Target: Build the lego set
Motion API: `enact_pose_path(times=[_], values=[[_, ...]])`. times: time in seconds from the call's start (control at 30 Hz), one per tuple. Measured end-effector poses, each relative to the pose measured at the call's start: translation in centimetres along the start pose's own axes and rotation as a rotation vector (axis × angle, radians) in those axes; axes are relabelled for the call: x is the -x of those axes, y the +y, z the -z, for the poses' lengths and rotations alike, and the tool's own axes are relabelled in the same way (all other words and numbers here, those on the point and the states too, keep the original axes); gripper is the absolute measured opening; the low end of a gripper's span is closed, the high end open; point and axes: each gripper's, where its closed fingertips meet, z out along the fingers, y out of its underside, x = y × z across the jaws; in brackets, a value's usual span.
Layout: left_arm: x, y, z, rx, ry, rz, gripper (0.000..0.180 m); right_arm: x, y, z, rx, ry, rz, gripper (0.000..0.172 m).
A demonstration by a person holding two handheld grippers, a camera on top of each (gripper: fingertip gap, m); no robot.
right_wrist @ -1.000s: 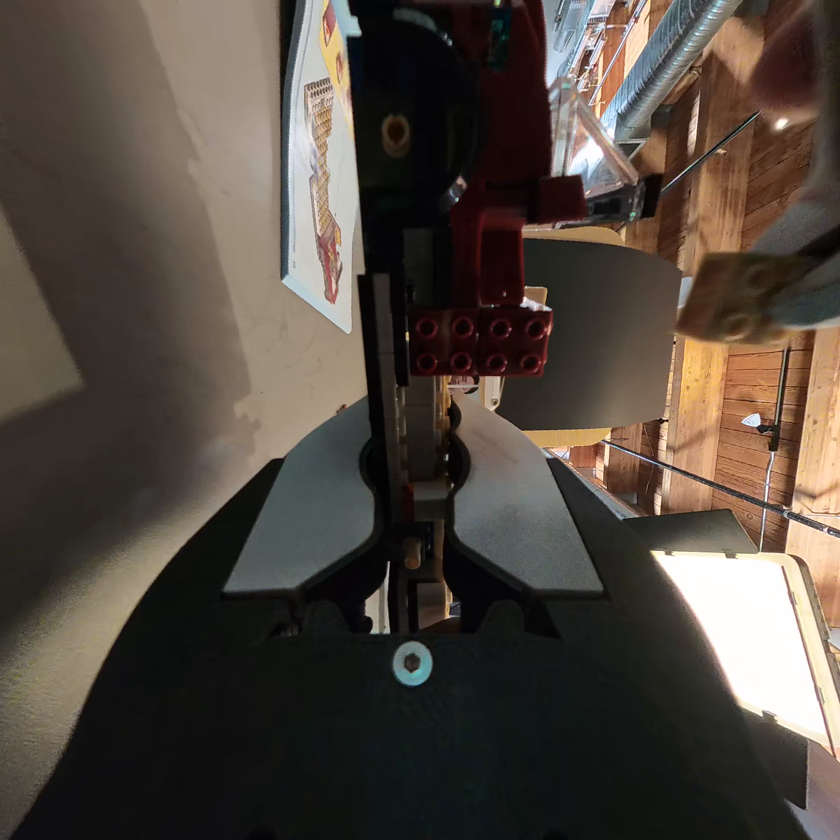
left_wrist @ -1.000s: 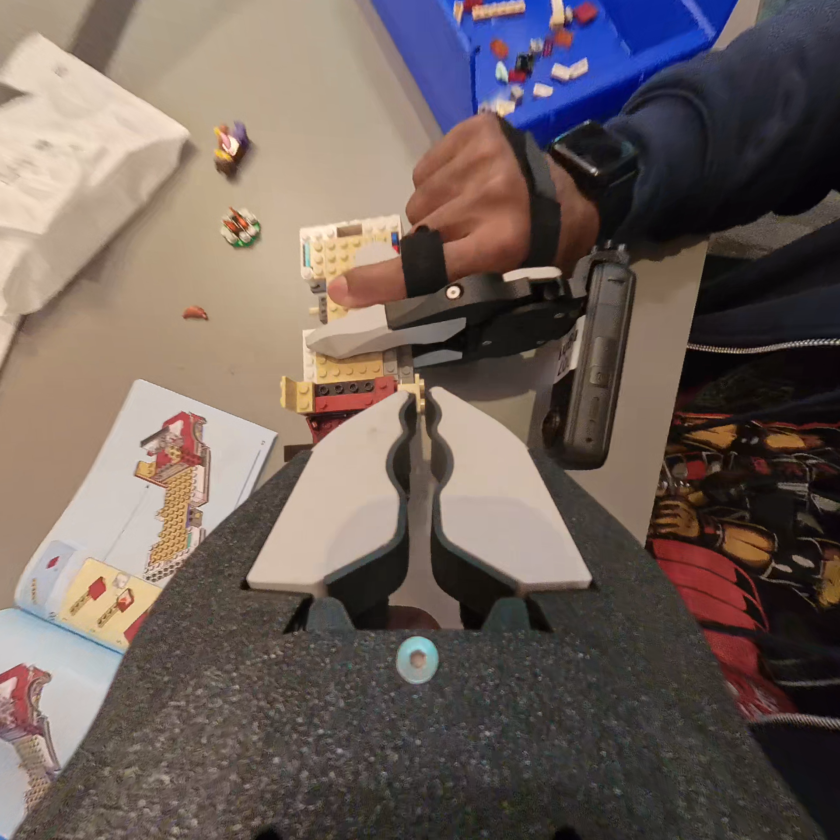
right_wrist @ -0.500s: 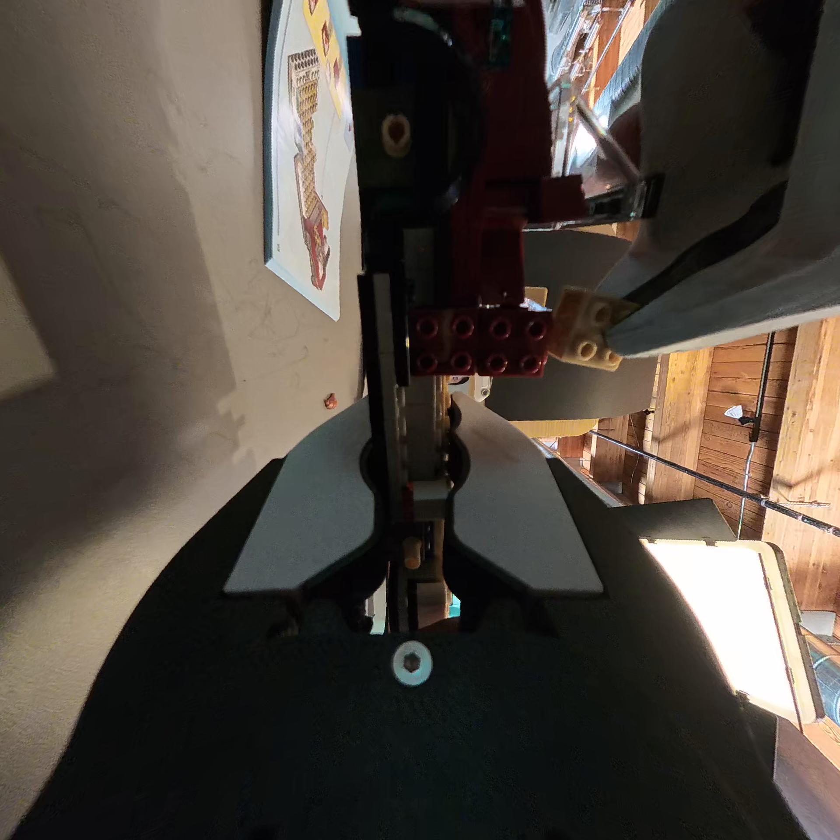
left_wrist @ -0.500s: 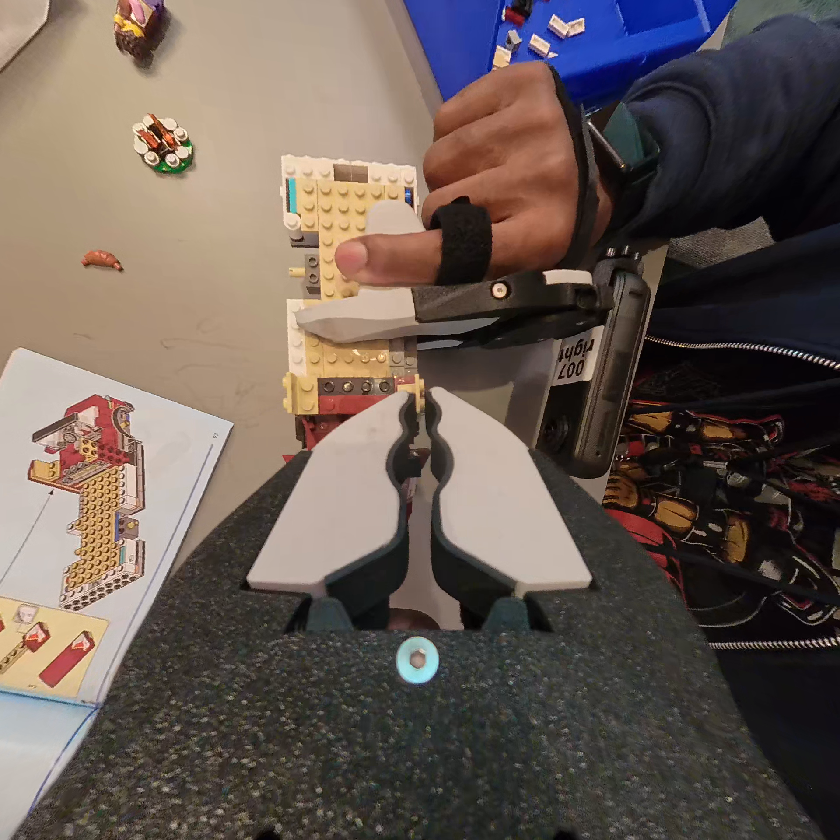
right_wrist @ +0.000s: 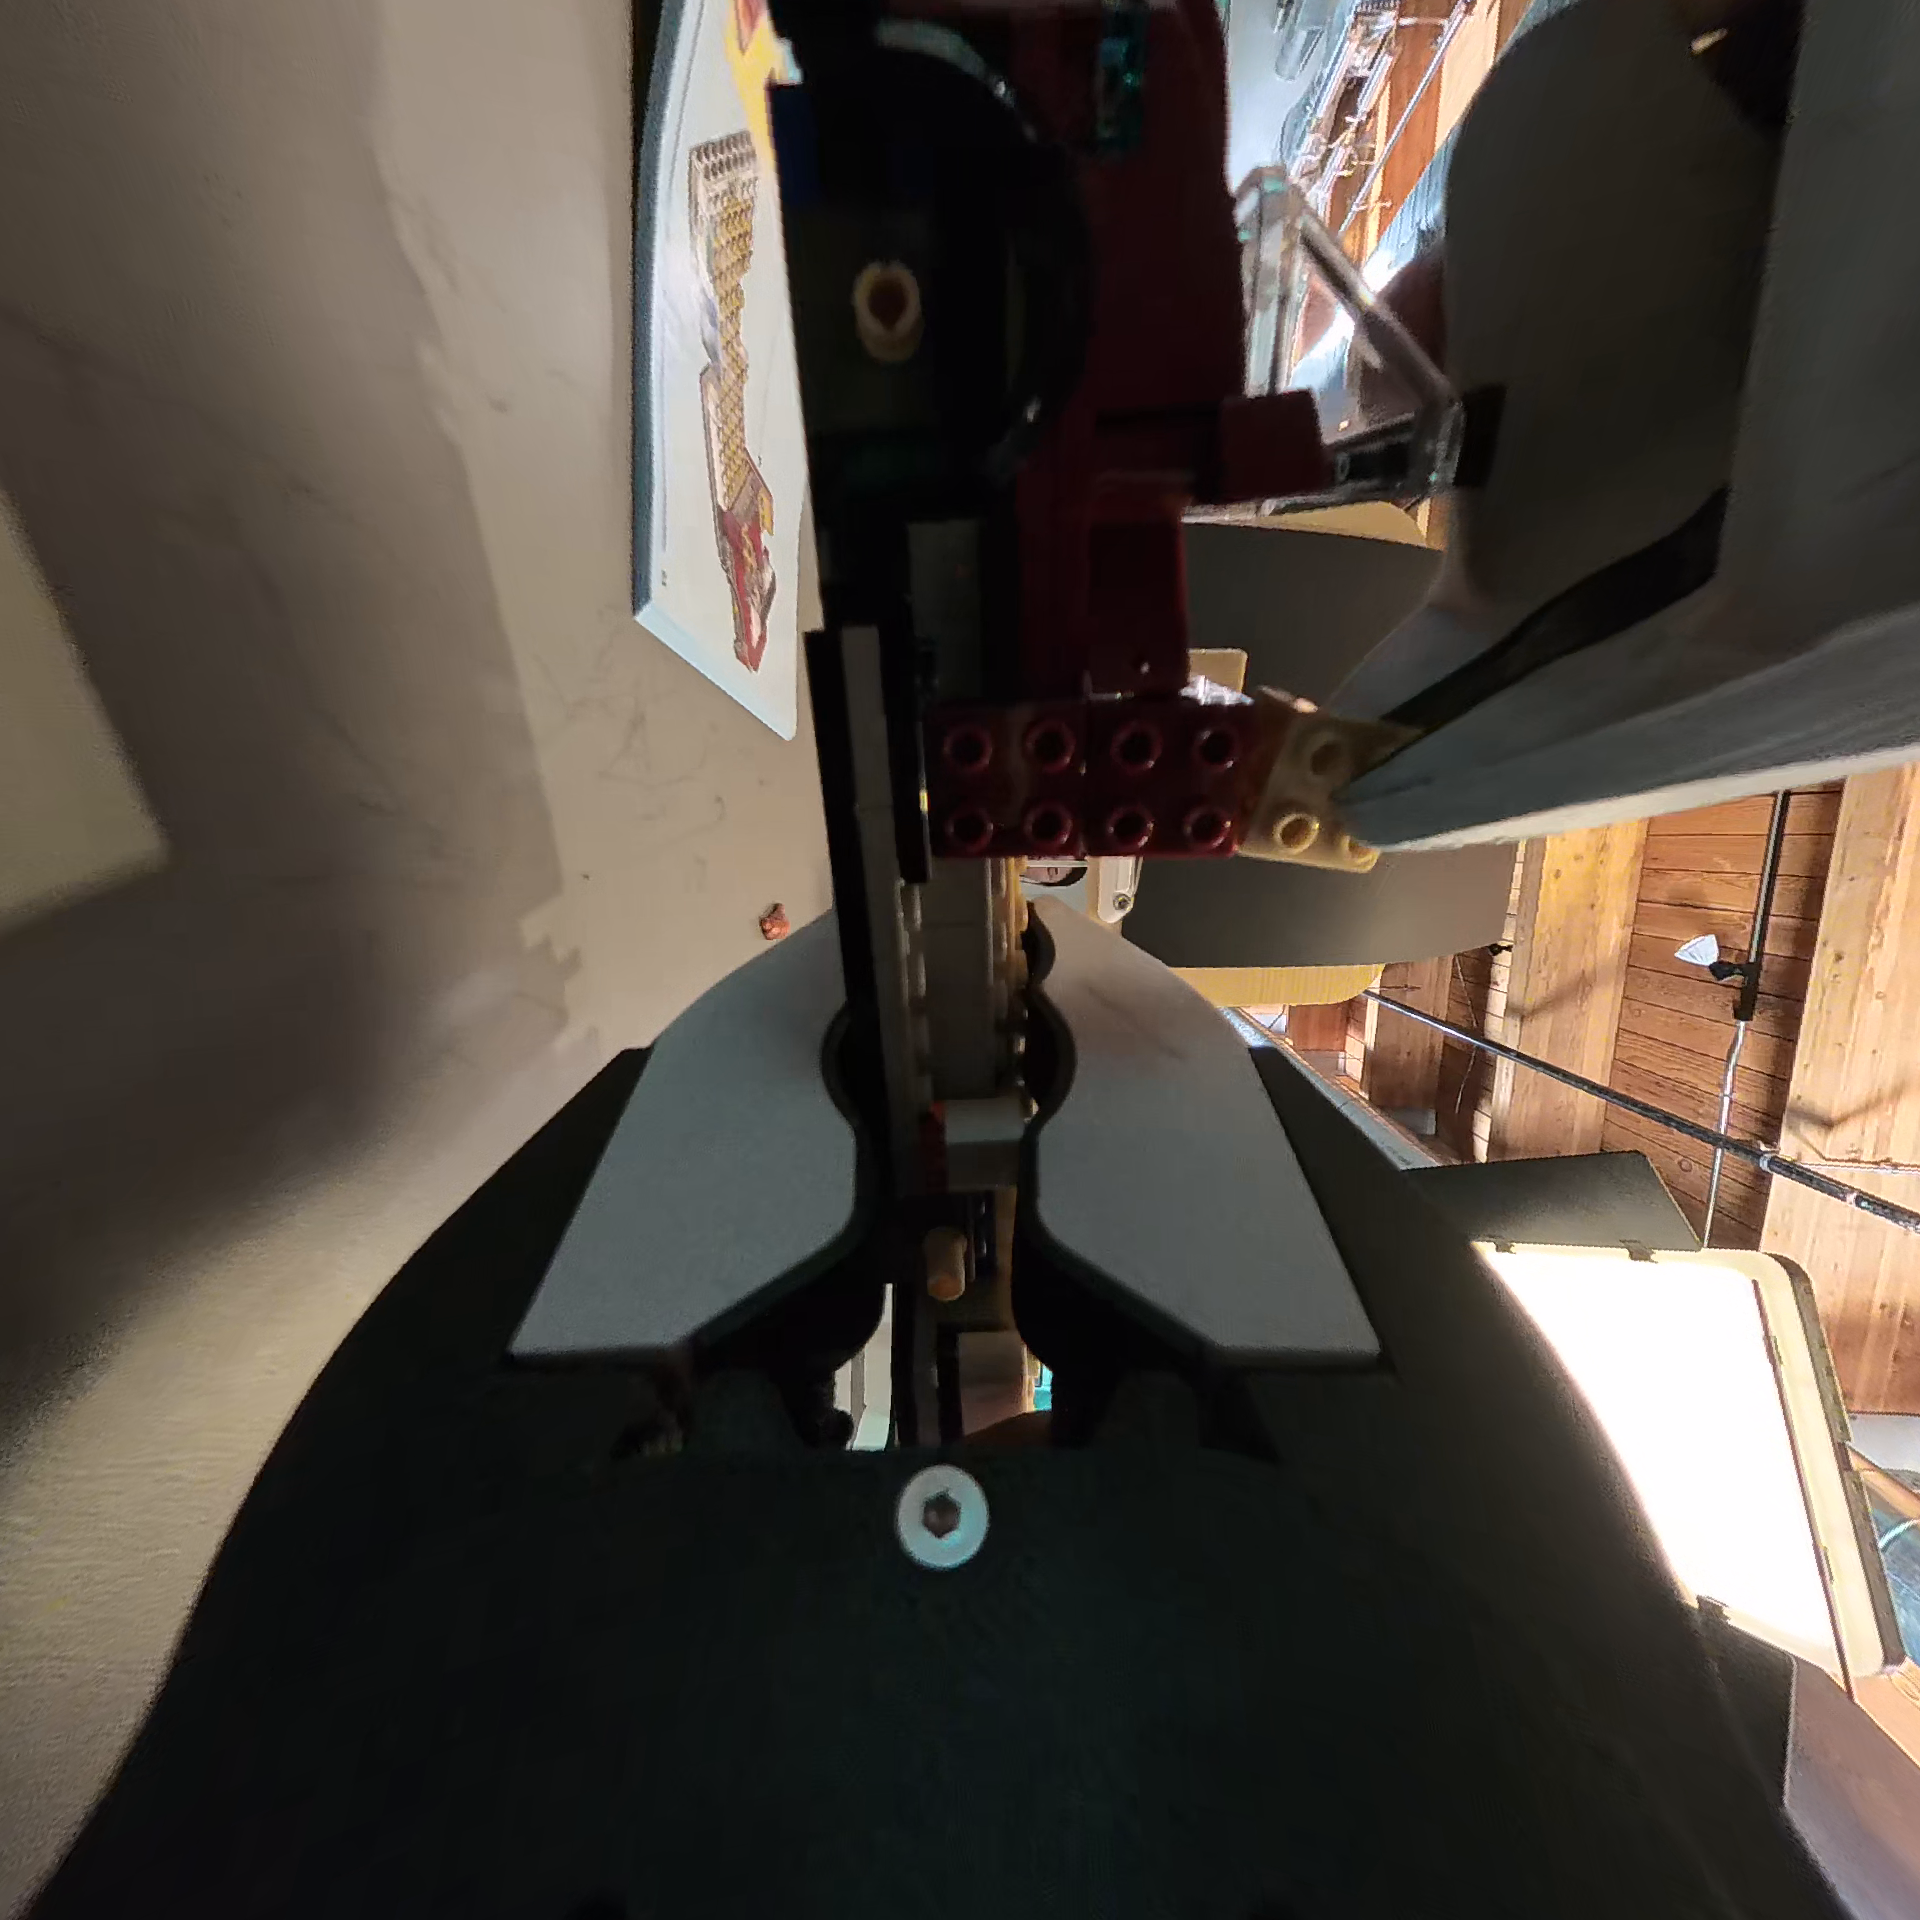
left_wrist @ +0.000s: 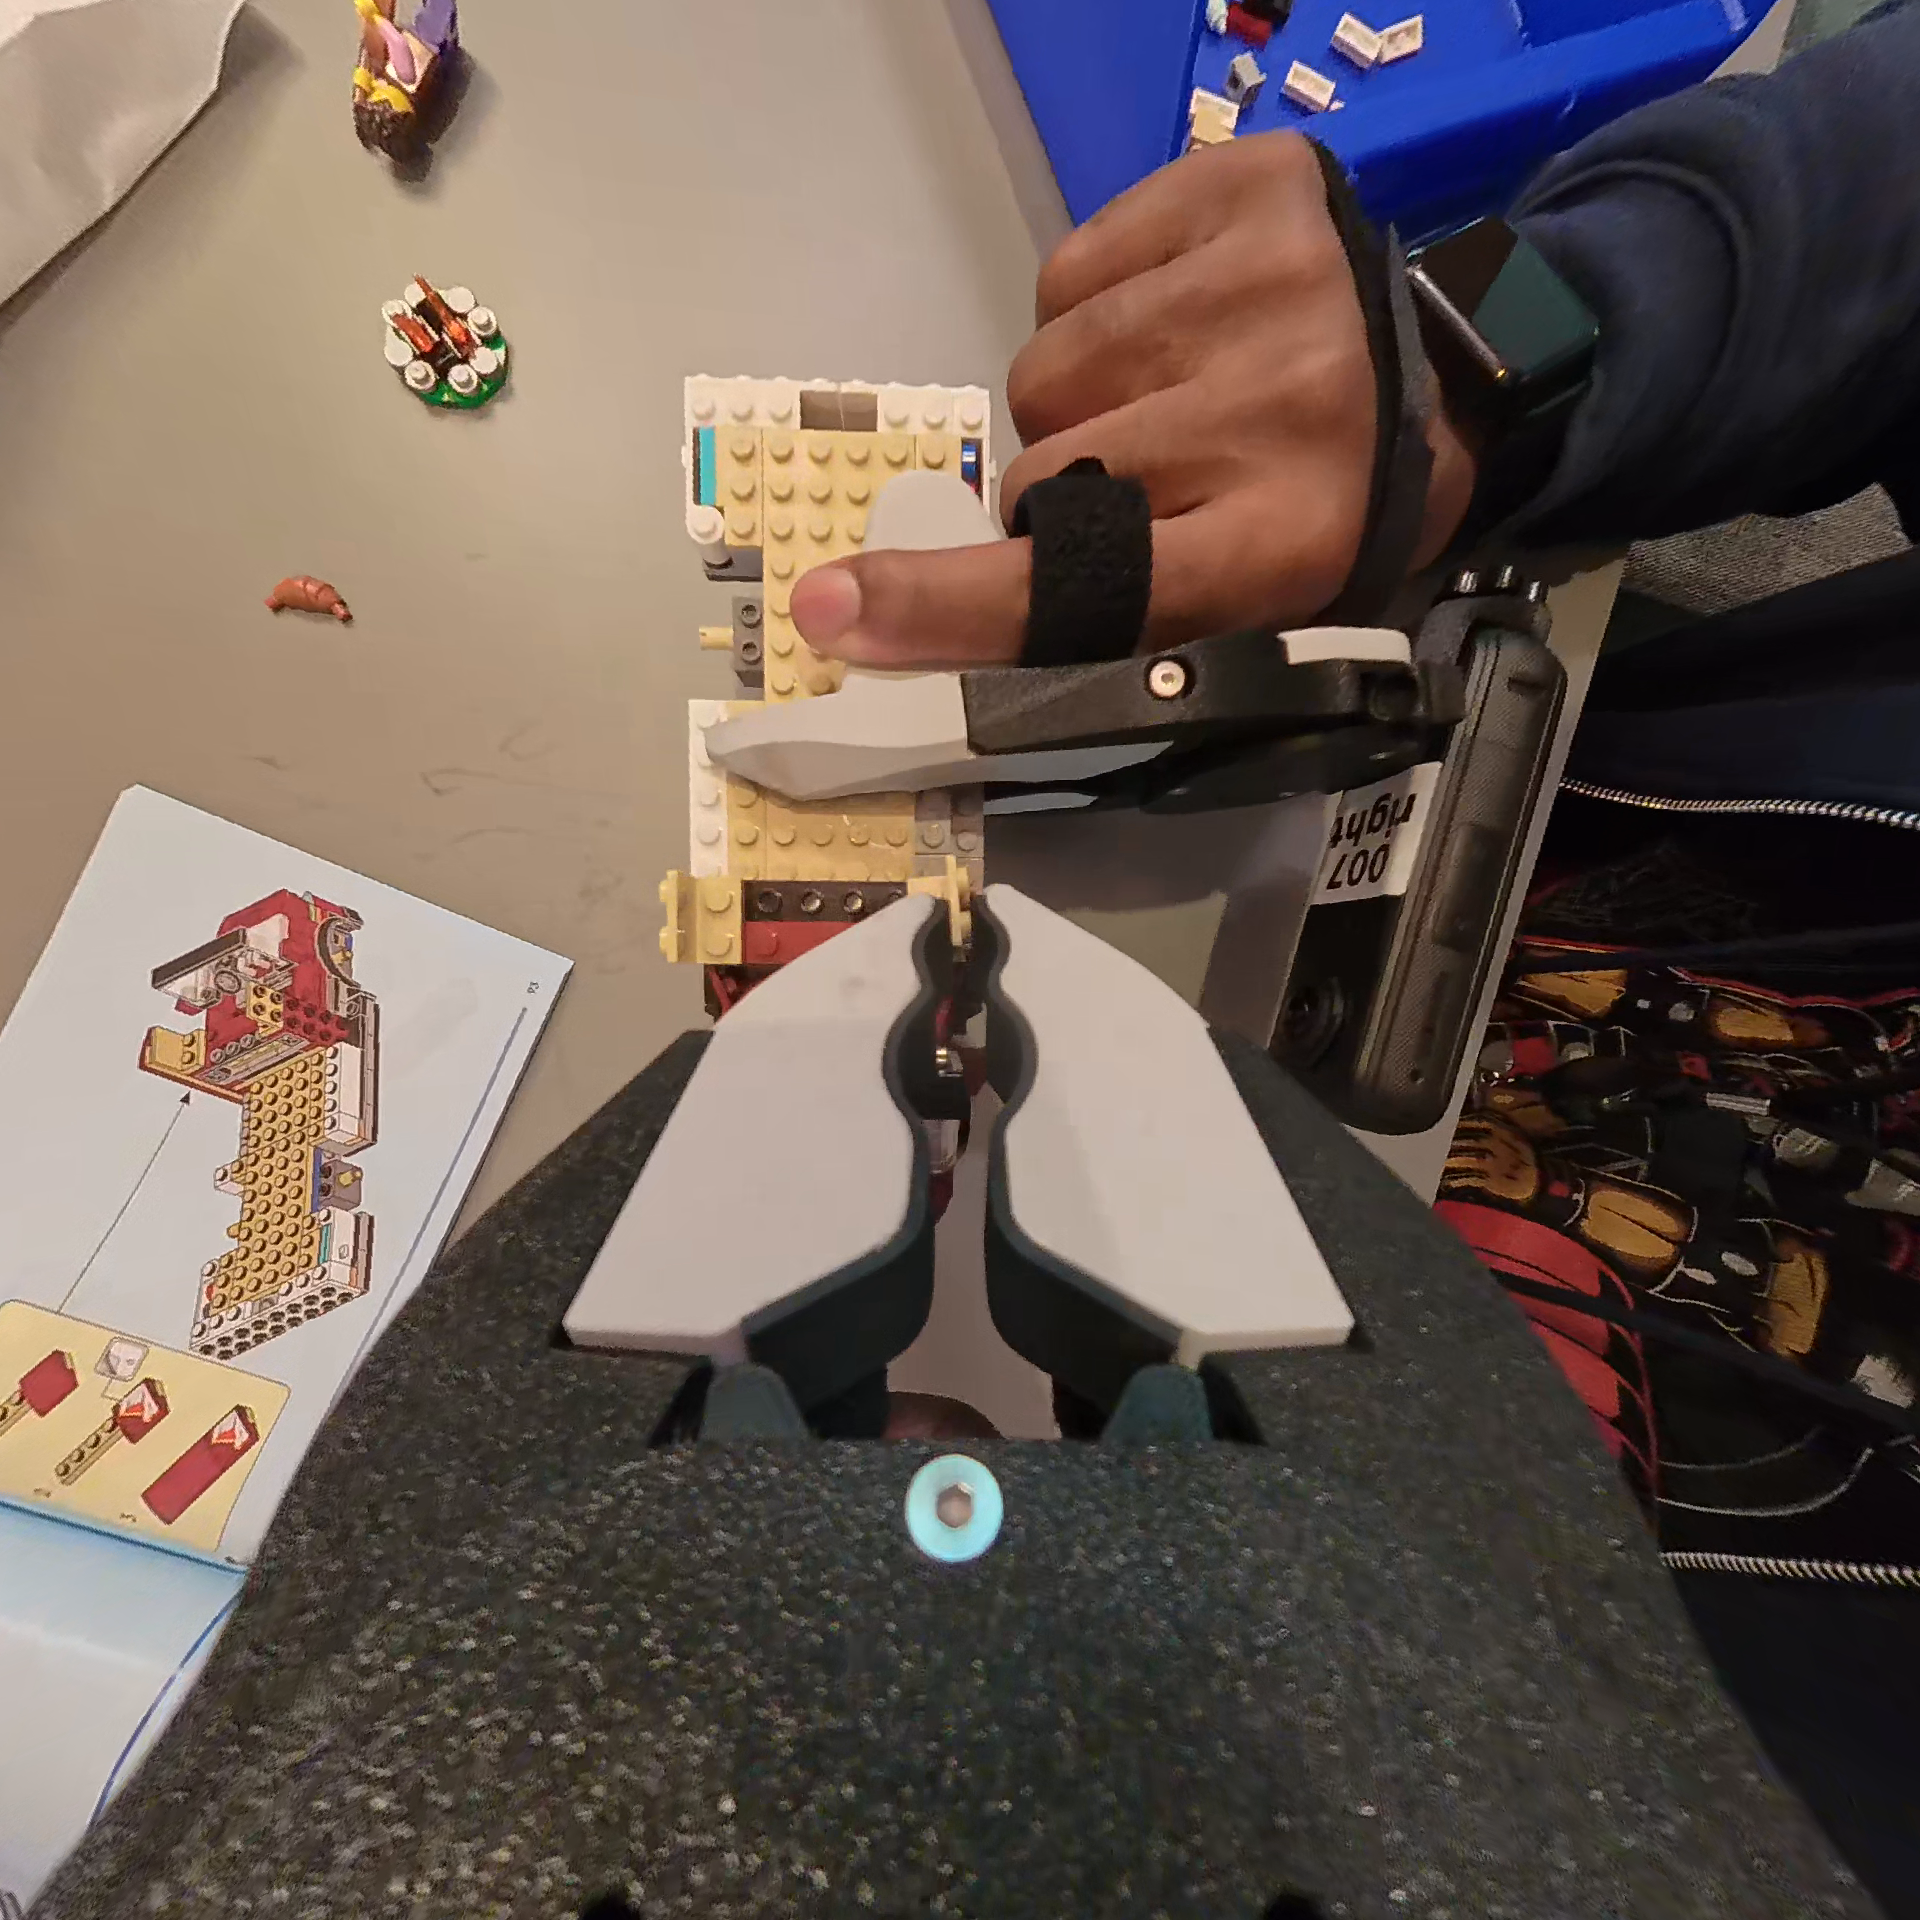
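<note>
An instruction booklet [left_wrist: 260, 1122] lies at left on the grey table [left_wrist: 582, 644]. The left gripper [left_wrist: 961, 920] pinches a small tan plate [left_wrist: 958, 914] against the brick model [left_wrist: 831, 665] – best kept square, pressed gently – while the right gripper [right_wrist: 940, 997] clamps that model steady.

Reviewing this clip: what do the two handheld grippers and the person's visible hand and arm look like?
Both grippers have light grey fingers with black inner pads on a dark speckled foam-like body with a silver screw. The right gripper has black linkages, a dark camera block with a white label, and black finger straps. The hand wears a dark watch and navy sleeve.
</note>
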Motion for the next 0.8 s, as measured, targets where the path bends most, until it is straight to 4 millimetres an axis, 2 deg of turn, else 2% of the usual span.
enact_pose_path(times=[0.57,0.8], values=[[-0.07,-0.02,0.07,-0.073,0.015,0.079,0.003,-0.29,0.15,-0.01,-0.013,0.006,-0.029,0.024],[-0.48,0.40,-0.19,-0.053,0.061,0.019,0.003,-0.29,0.26,-0.06,-0.012,0.009,-0.020,0.026]])
